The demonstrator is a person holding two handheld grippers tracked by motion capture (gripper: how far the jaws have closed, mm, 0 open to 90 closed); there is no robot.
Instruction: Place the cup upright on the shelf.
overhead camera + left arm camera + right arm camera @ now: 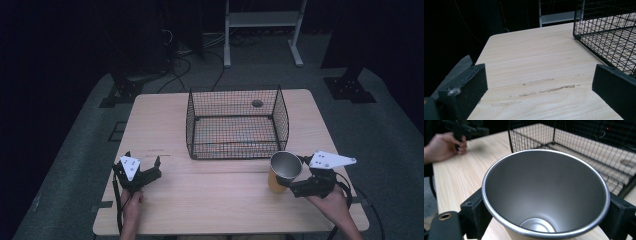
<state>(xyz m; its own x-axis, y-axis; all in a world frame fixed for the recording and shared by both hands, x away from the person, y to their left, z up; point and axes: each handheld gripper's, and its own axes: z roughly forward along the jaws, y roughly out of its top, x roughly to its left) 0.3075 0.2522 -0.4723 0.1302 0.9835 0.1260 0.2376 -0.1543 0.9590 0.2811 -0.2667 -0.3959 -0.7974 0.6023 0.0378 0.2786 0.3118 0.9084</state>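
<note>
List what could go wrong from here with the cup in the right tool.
1. The right tool grips the metal cup just under its rim; the smooth tapered wall could slip down between the pads.
2. The wire basket stands close behind the cup, so a low carry could knock the cup against the near wall.
3. The cup hangs near the table edge; a drop might roll off.

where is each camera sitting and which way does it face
High view: above the person's side, looking forward and down on the table; both forearms and grippers enter from below.
Left gripper view: rides the left gripper, facing along its open jaws across bare wood.
Right gripper view: rides the right gripper, looking into the metal cup clamped in its jaws; the other hand shows beyond.
All three share the wire basket.
</note>
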